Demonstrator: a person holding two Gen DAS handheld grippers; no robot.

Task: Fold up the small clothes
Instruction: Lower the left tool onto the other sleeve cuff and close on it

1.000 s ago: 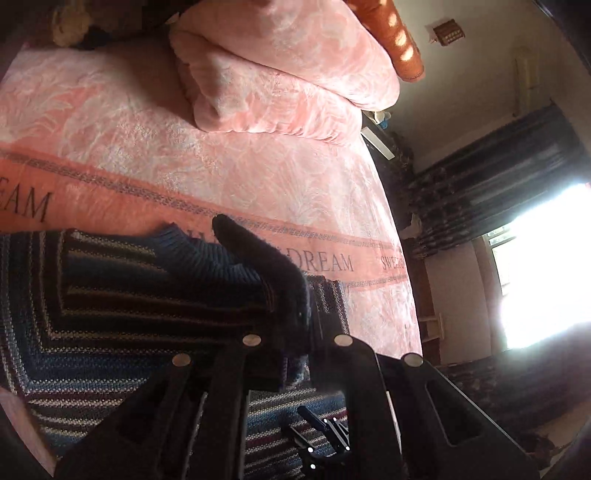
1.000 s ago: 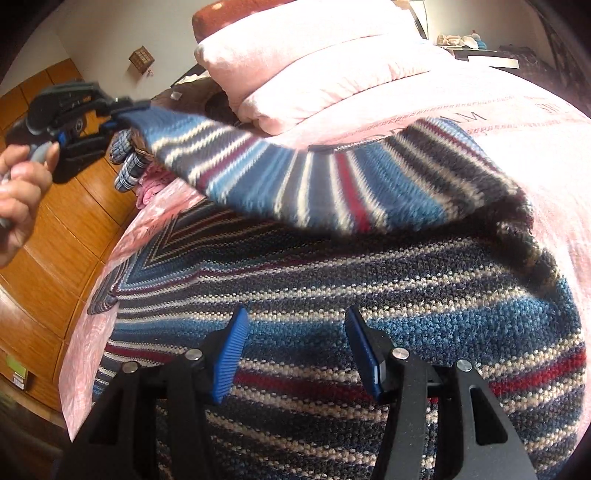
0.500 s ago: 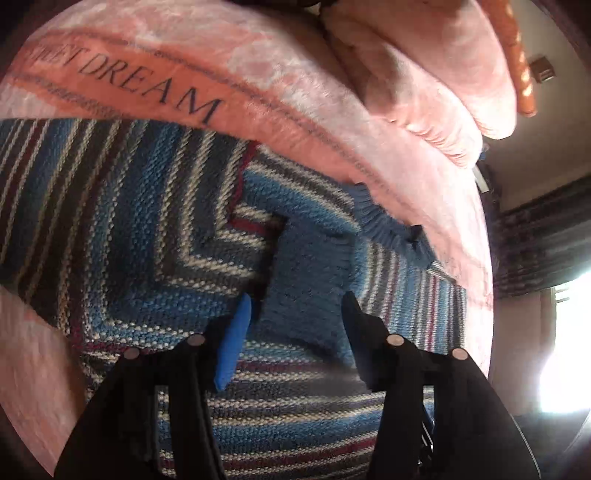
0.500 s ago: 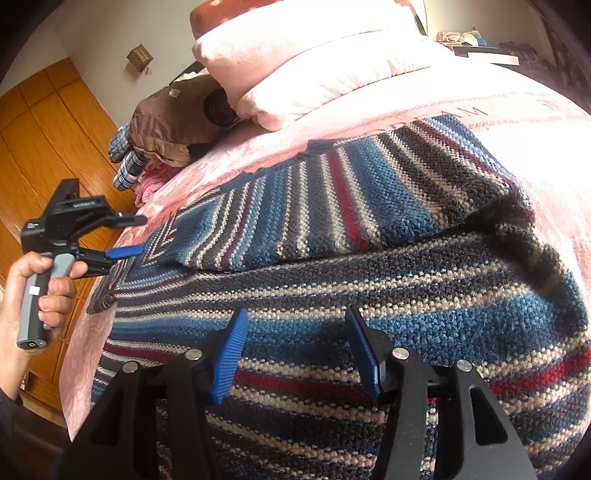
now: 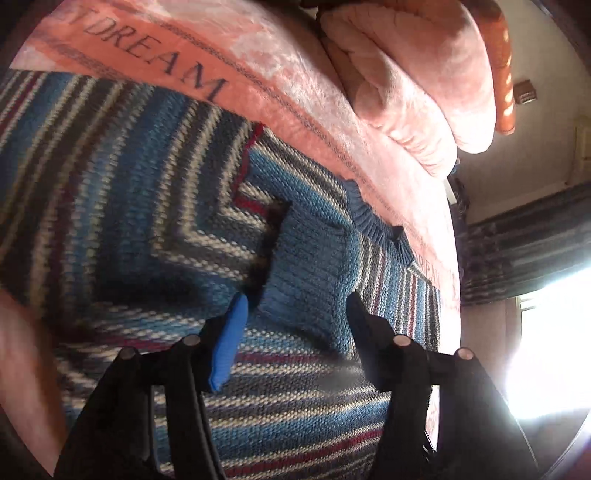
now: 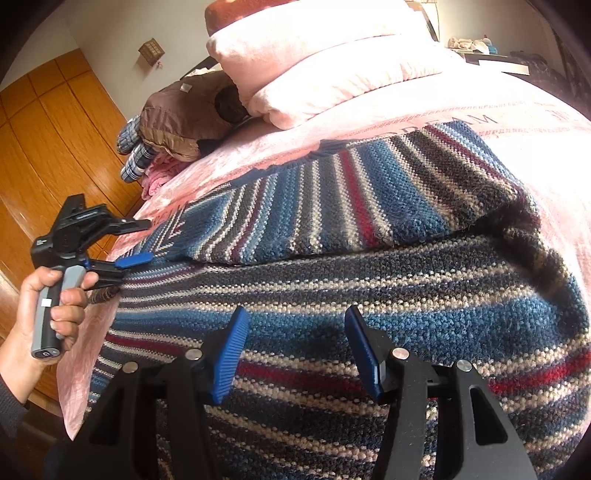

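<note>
Bed point(image 6: 535, 122) under a pink blanket printed DREAM; folded pink quilt point(image 6: 332, 70) at its head, an orange-red headboard point(image 6: 236, 14) behind; brown jacket point(image 6: 184, 110) and plaid cloth point(image 6: 131, 155) heaped beside the quilt; wooden wardrobe point(image 6: 55, 155) along one side; pale wall point(image 6: 118, 33) with a small brown box point(image 6: 150, 51); dark curtains point(image 5: 524, 236) beside a glaring window point(image 5: 554, 332); cluttered surface point(image 6: 480, 48) beyond.
</note>
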